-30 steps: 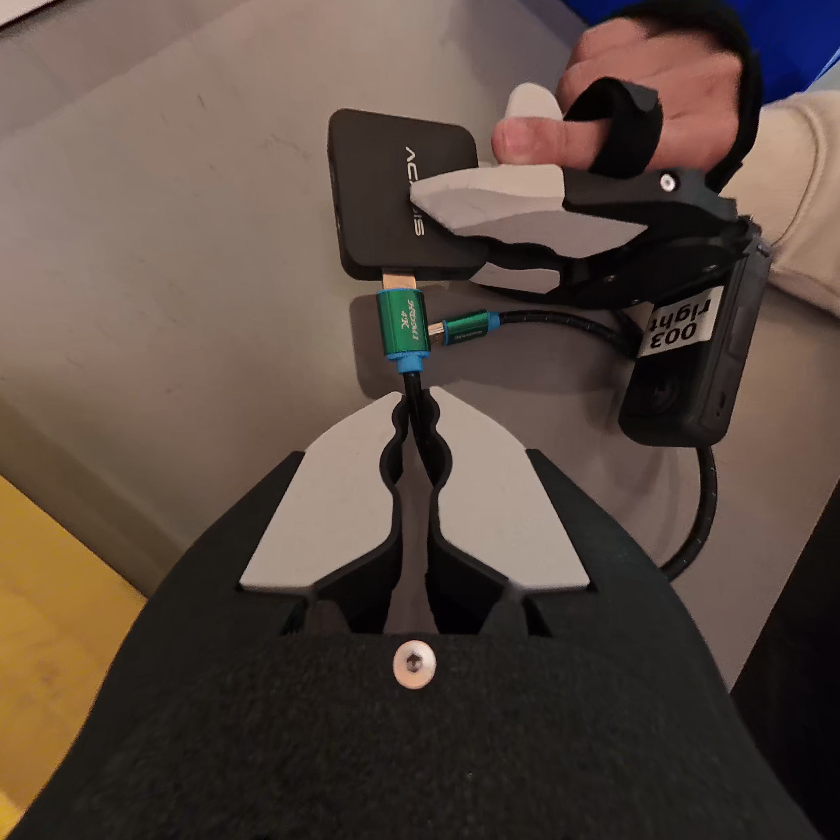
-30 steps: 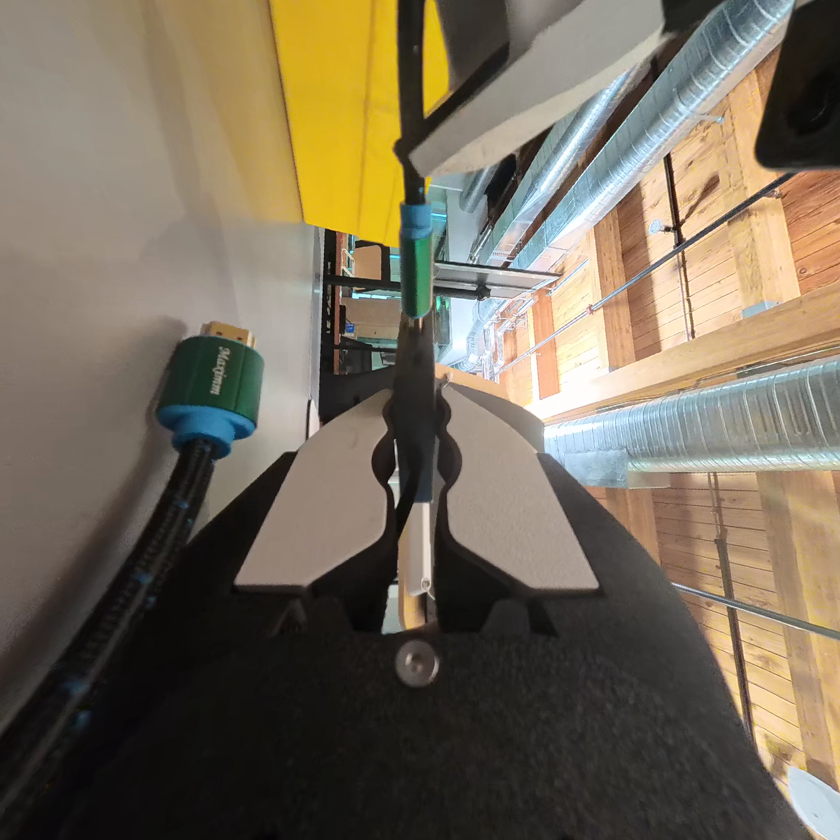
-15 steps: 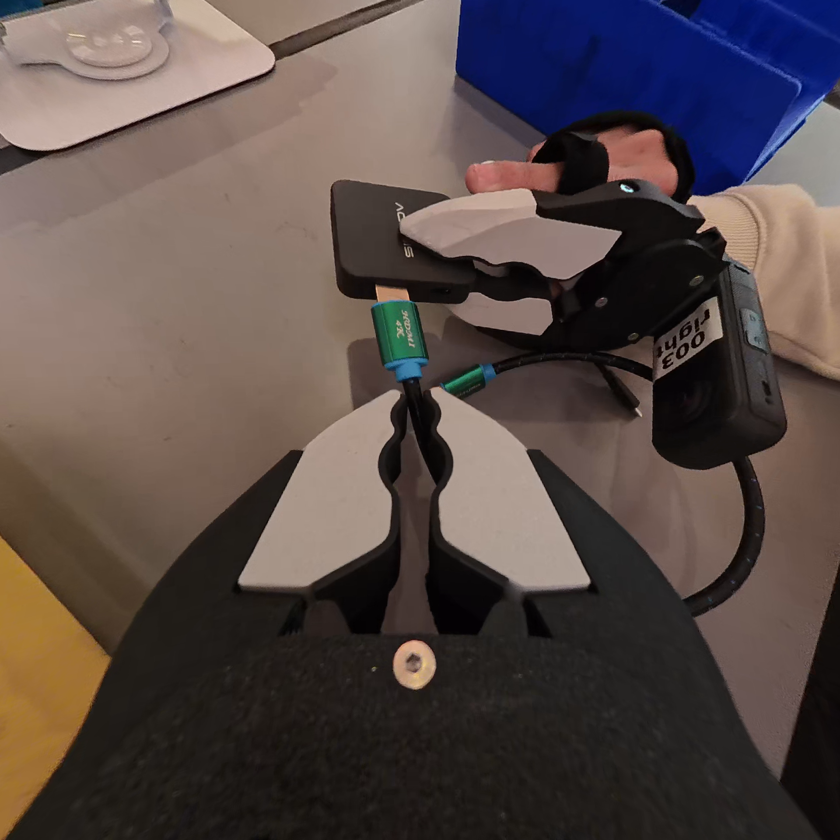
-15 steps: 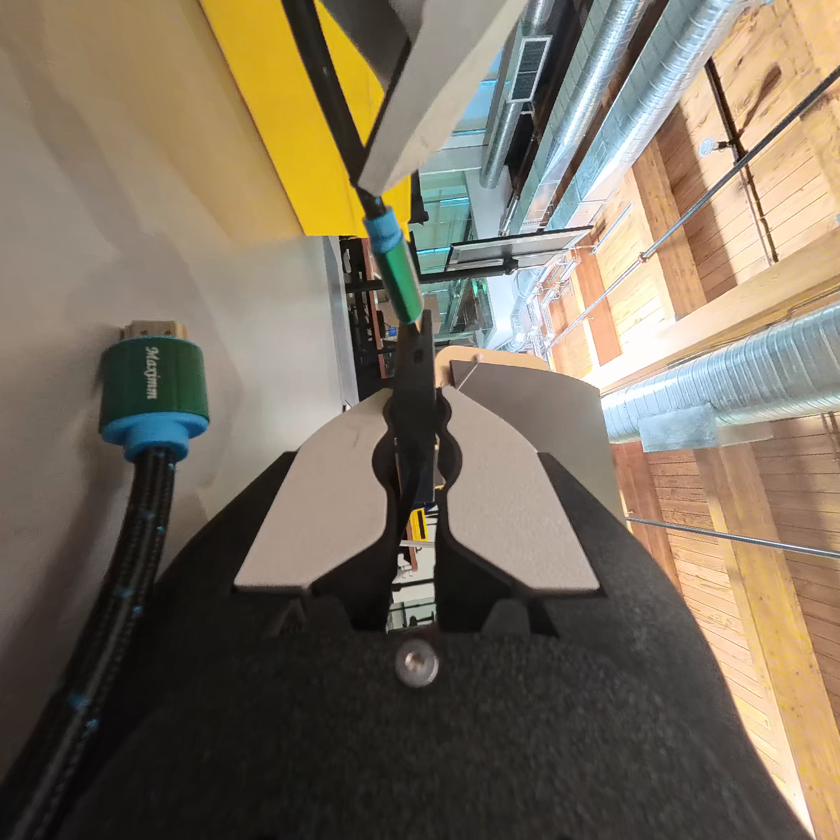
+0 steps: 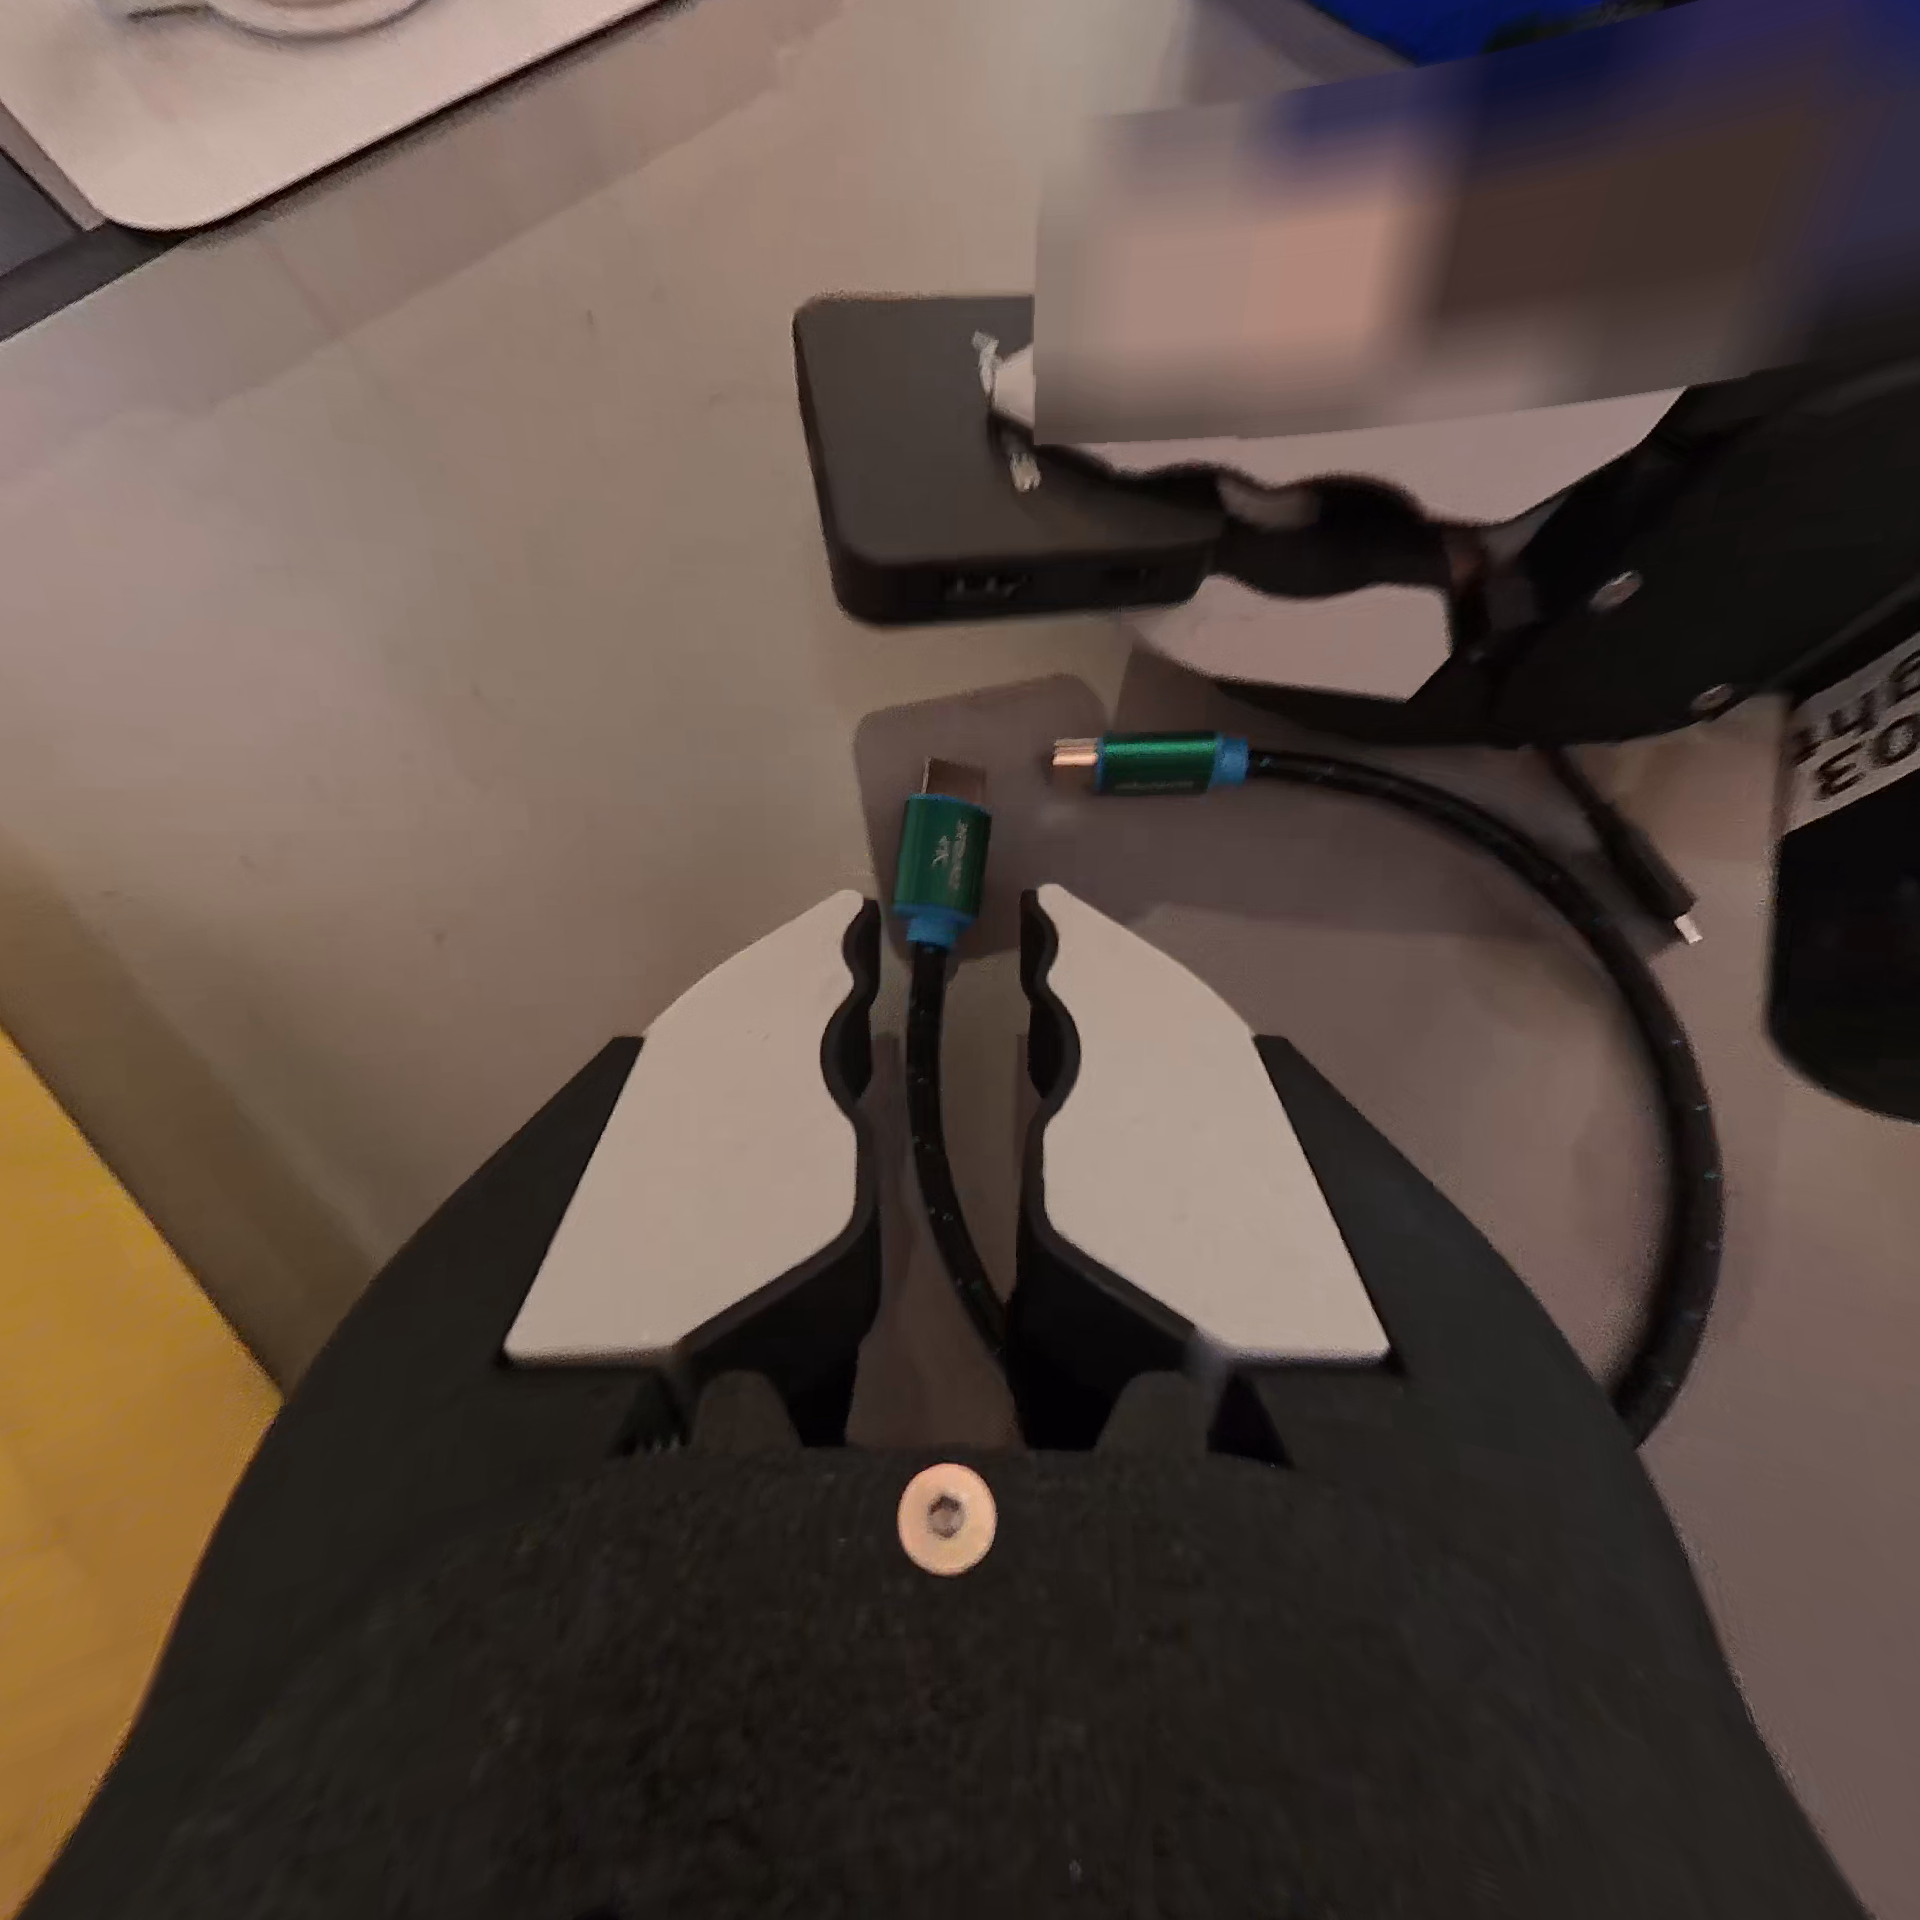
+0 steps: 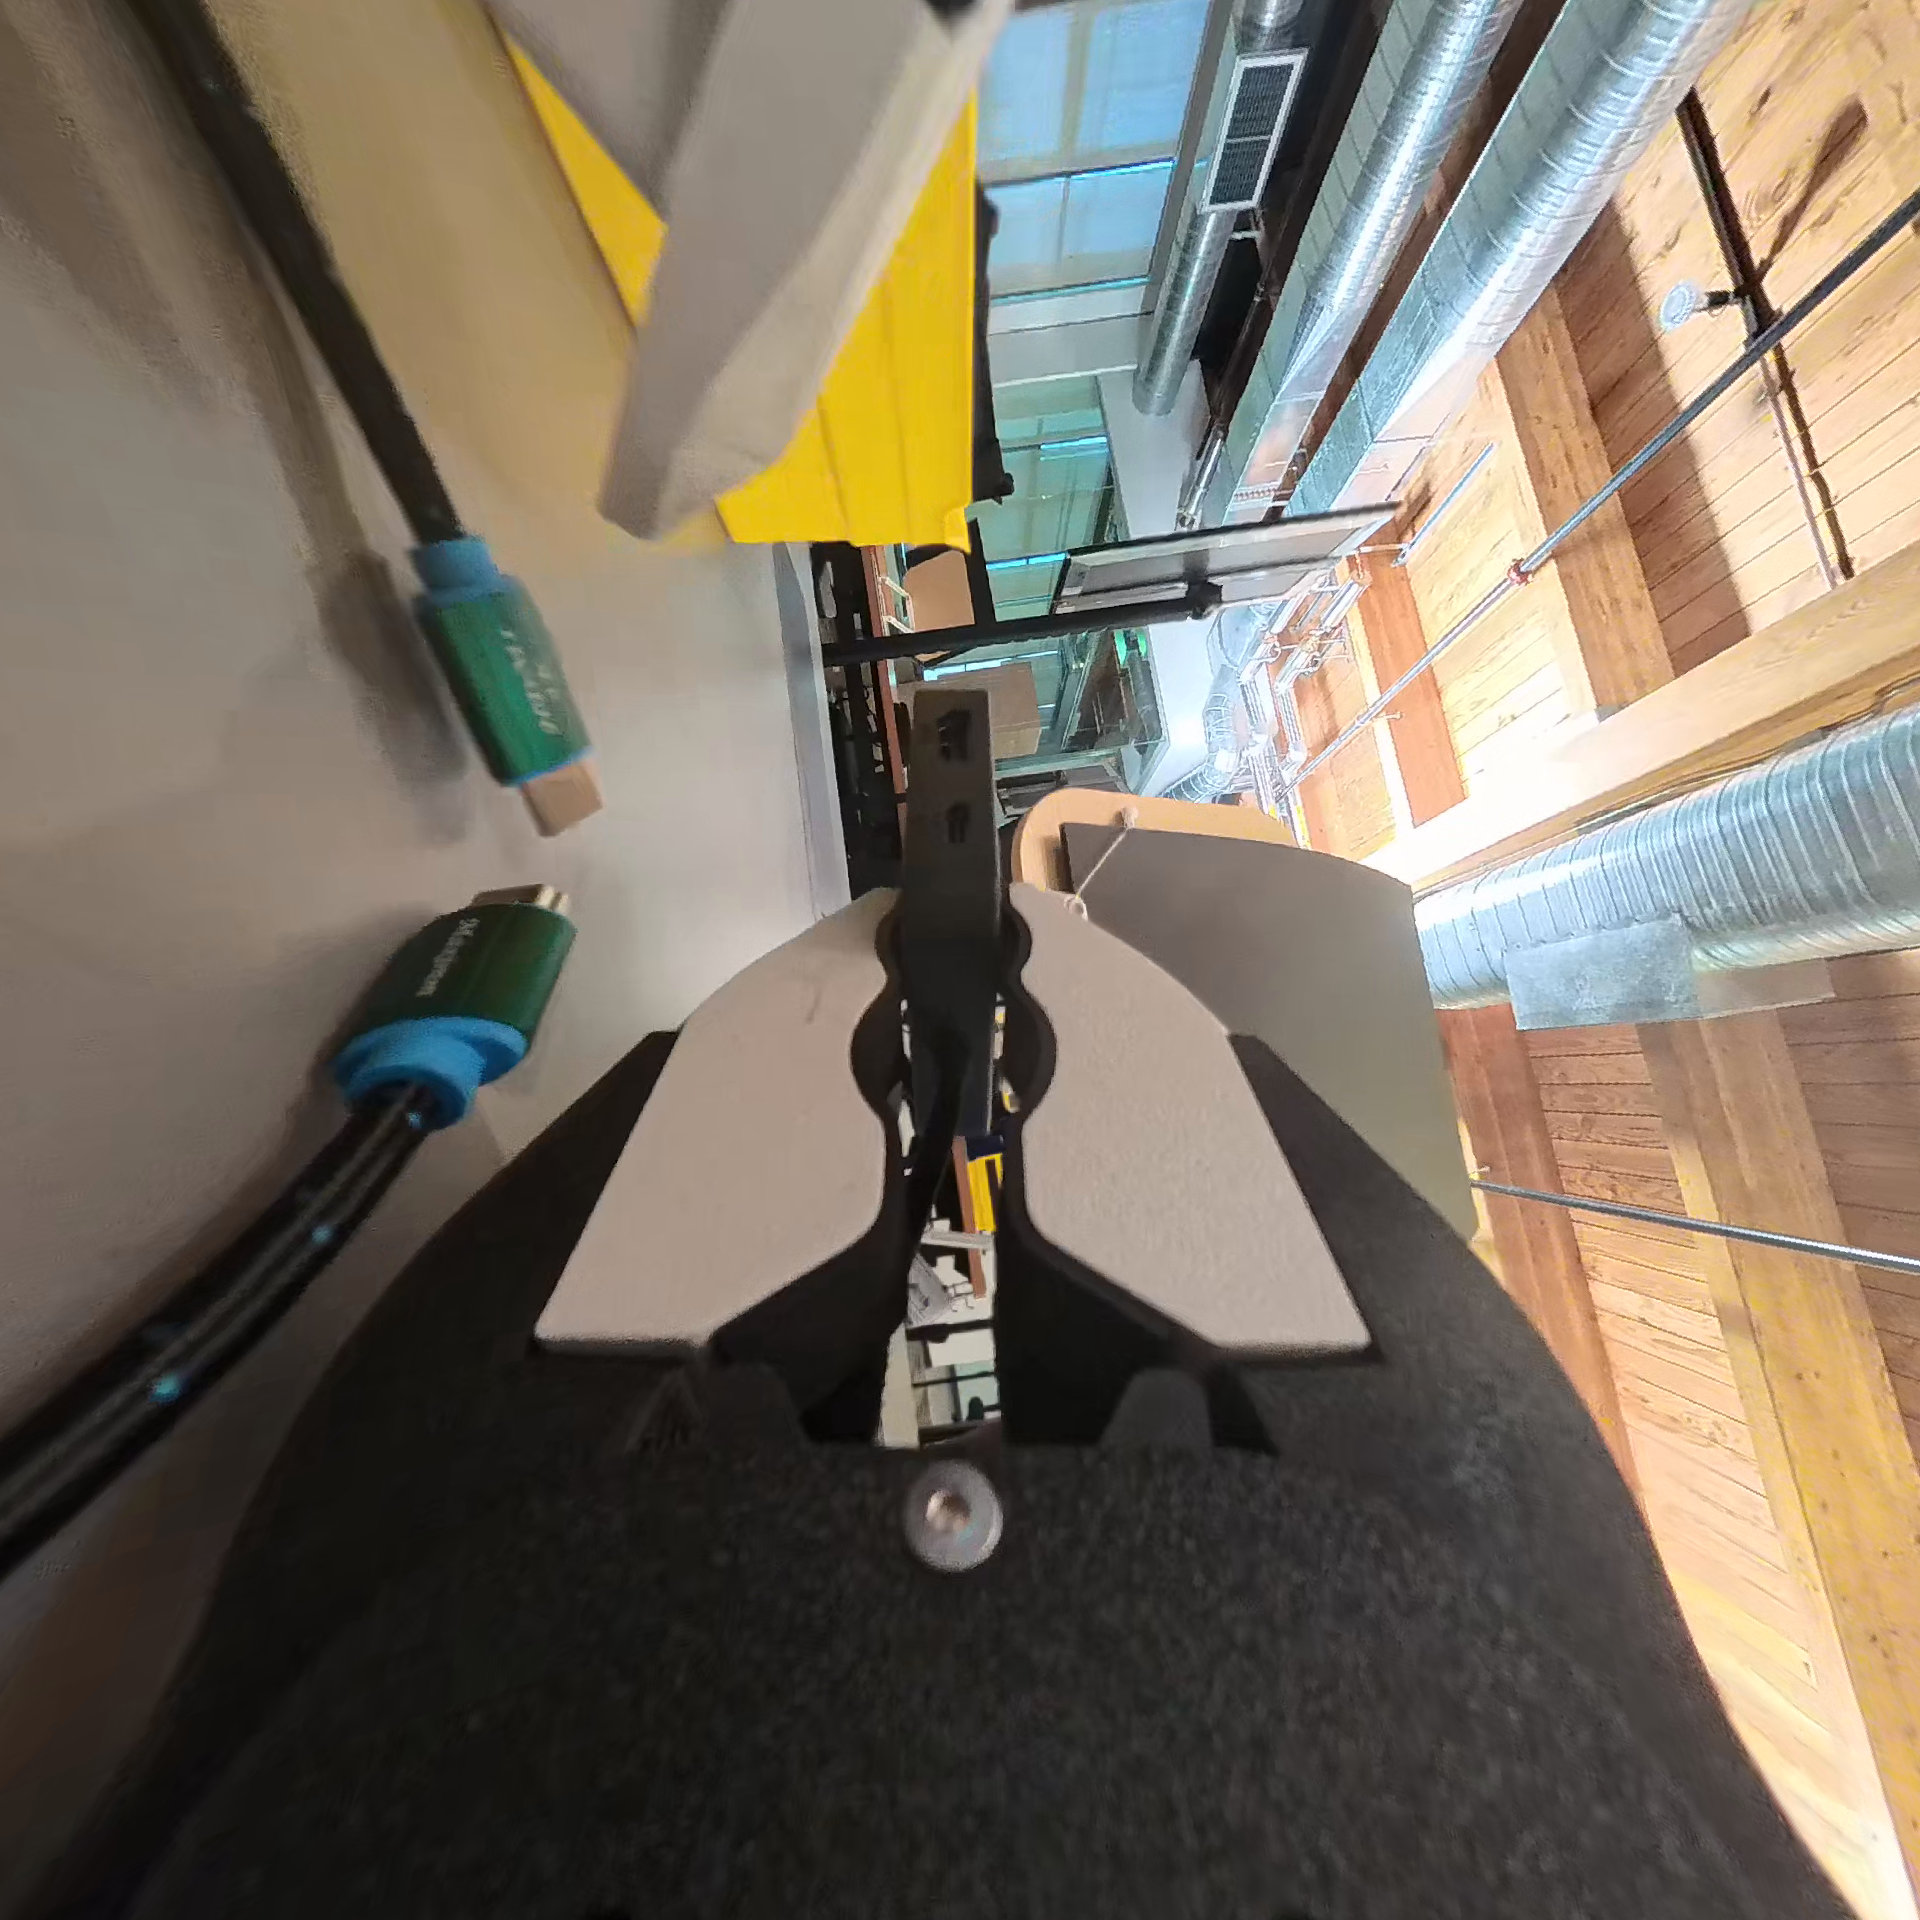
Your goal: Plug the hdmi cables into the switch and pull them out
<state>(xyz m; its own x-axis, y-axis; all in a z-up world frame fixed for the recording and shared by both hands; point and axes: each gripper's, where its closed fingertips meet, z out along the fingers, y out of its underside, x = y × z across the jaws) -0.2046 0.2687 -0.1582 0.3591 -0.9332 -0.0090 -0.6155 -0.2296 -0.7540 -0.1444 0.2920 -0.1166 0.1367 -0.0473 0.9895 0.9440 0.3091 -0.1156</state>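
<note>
Left wrist view, near to far. Left tool [image 5: 948,920]: fingers apart, nothing gripped. A braided black cable runs up the gap between them without touching either finger, as far as I can tell. Its green plug [image 5: 940,852] lies flat on the grey table [image 5: 416,623] just past the fingertips, metal tip pointing to 12 o'clock, clear of the switch.

At 2 o'clock from that plug, just beside it, lies the second green plug [image 5: 1153,764], tip pointing to 9 o'clock; its cable loops round to 4 o'clock. A thinner black lead with a small connector lies at 3 o'clock, near the right tool's camera.

Farther, toward 12 o'clock: the black switch [image 5: 904,436], raised off the table, to judge by the shadow below it. Two ports on its near edge show, both empty. The right tool [image 5: 1013,416] comes in from 2 o'clock, clamped on the switch's right part. A mosaic patch covers what is above it.

Right wrist view (rolled sideways): the switch [image 6: 951,831] stands edge-on between the right tool's fingers [image 6: 790,1122], gripped firmly. Both plugs lie on the table at 9 to 10 o'clock.

Step, as I judge it: the pull-out part. Both plugs are out and lying free, and the left tool has let its cable go.

Next move, if another round is wanted: close the left tool on the plug body or the cable just behind it, lift, square the flat metal tip to a port, push straight in. The right tool must hold the switch steady against the push. A skewed plug would jam at the port mouth.
</note>
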